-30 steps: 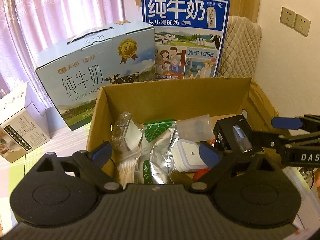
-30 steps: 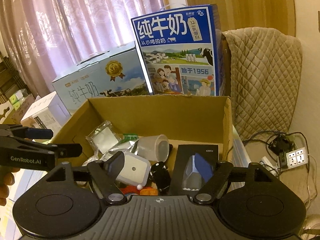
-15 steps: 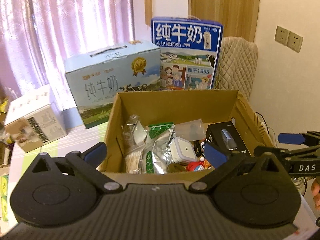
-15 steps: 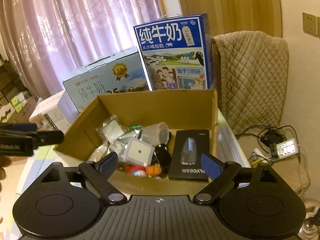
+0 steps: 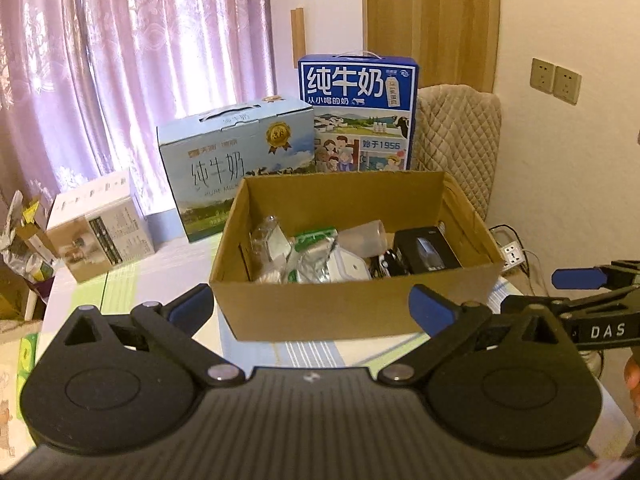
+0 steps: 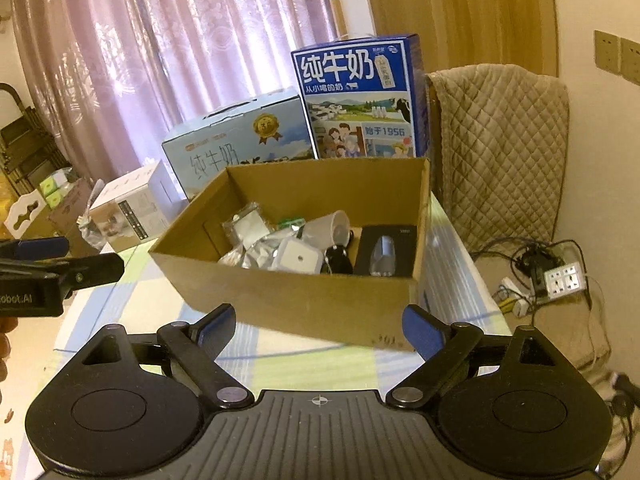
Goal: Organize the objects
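Note:
An open cardboard box [image 5: 352, 312] stands on the table ahead of both grippers. Inside lie a black box with a silver item [image 5: 426, 248], a white square container [image 5: 352, 266], a clear plastic cup [image 5: 366, 234], a green-and-white foil packet [image 5: 312, 248] and a clear bag [image 5: 268, 236]. My left gripper [image 5: 312, 306] hovers in front of the box's near wall, open and empty. The right gripper [image 6: 320, 324] is likewise open and empty before the cardboard box [image 6: 304, 304], where the black box [image 6: 384, 250] sits at the right.
Behind the box stand a light blue milk carton [image 5: 236, 160] and a tall dark blue milk carton [image 5: 358, 116]. A white box [image 5: 100, 224] sits at the left. A quilted chair cover [image 6: 500, 152] and a power strip [image 6: 564, 276] with cables are to the right.
Both grippers have drawn back and risen from over the box's contents to in front of its near wall. Their jaws stand a little wider than before.

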`<state>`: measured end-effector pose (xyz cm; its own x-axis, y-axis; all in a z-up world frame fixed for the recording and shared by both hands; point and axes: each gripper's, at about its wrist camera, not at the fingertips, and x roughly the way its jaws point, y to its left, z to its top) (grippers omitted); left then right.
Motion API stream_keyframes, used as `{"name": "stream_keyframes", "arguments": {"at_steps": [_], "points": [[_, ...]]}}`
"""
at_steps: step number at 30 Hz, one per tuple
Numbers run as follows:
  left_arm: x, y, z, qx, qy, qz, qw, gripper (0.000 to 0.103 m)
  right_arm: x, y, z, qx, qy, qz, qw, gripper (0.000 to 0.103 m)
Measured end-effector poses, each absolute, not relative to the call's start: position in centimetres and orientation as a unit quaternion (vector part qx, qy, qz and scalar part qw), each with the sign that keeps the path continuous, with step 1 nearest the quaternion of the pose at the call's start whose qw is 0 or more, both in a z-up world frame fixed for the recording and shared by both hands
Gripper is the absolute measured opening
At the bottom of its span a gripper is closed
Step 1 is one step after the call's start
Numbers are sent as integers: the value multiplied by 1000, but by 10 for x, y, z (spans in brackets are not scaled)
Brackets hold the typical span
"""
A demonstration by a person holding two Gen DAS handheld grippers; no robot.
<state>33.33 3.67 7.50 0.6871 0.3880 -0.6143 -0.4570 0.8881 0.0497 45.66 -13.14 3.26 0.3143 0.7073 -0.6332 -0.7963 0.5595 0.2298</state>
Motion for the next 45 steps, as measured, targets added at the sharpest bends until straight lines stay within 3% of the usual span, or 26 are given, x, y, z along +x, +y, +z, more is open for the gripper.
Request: {"name": "stream_keyframes", "arguments": {"at_steps": [27, 45], "points": [[156, 4, 55, -110, 398, 216, 885, 102, 276, -177, 35, -91, 407, 443, 794, 88], [92, -16, 35, -128, 420, 209, 874, 102, 210, -202, 21, -103, 423, 435, 788, 88]]}}
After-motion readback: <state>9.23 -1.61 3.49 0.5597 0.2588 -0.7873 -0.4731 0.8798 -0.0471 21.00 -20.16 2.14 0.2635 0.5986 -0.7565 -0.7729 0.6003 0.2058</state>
